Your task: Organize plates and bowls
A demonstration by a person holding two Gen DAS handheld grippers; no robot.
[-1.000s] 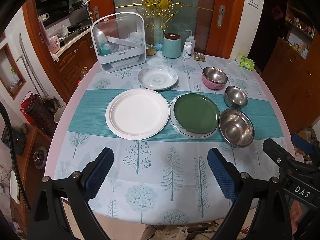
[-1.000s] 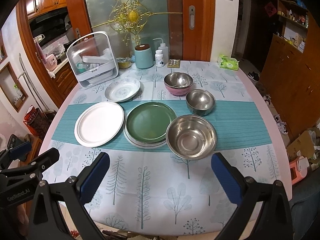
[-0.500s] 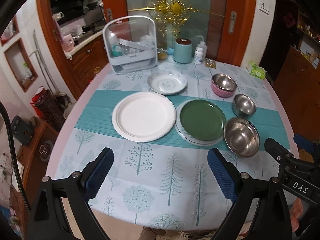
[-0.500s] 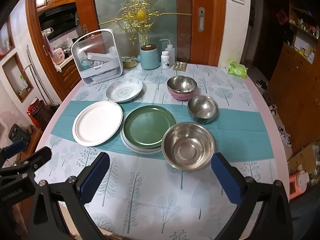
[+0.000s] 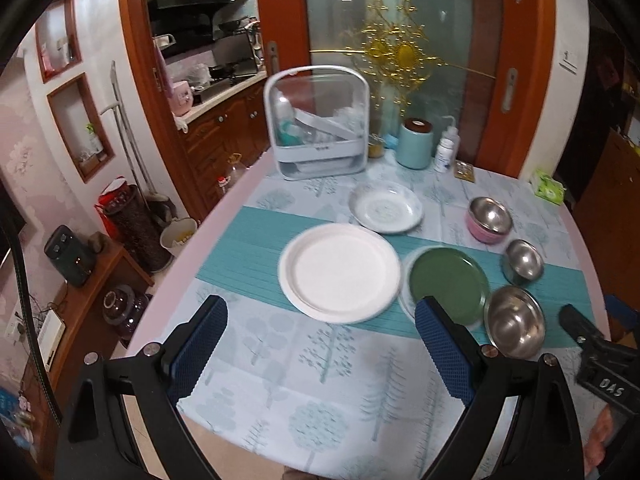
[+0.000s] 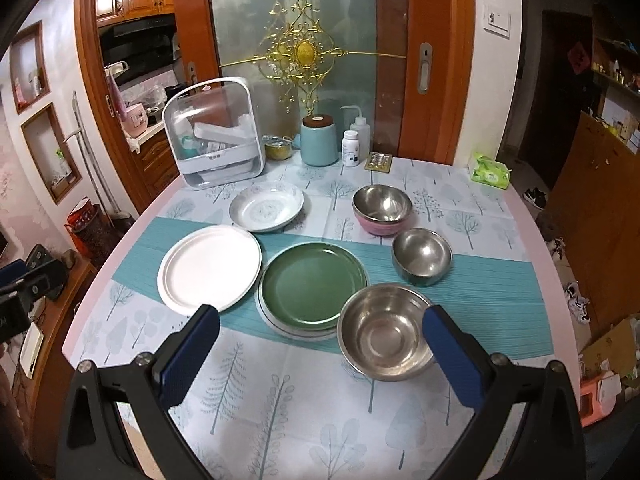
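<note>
On the table lie a large white plate point(image 5: 340, 272) point(image 6: 210, 268), a green plate point(image 5: 448, 284) point(image 6: 314, 284) stacked on a white one, and a patterned shallow plate point(image 5: 386, 207) point(image 6: 267, 207). A large steel bowl point(image 5: 514, 320) point(image 6: 384, 330), a small steel bowl point(image 5: 522, 261) point(image 6: 422, 255) and a steel bowl nested in a pink bowl point(image 5: 489, 220) point(image 6: 382, 209) stand to the right. My left gripper point(image 5: 320, 344) is open and empty, above the near table. My right gripper point(image 6: 320, 350) is open and empty, near the large steel bowl.
A white dish rack point(image 5: 318, 122) point(image 6: 218, 136) stands at the table's far left. A teal canister point(image 6: 319, 140), bottles point(image 6: 351, 148) and a green tissue pack point(image 6: 491, 171) sit along the far edge. Cabinets flank the table.
Both grippers have tilted up and pulled toward the left, so the dishes sit lower and more to the right in view. Nothing on the table has moved.
</note>
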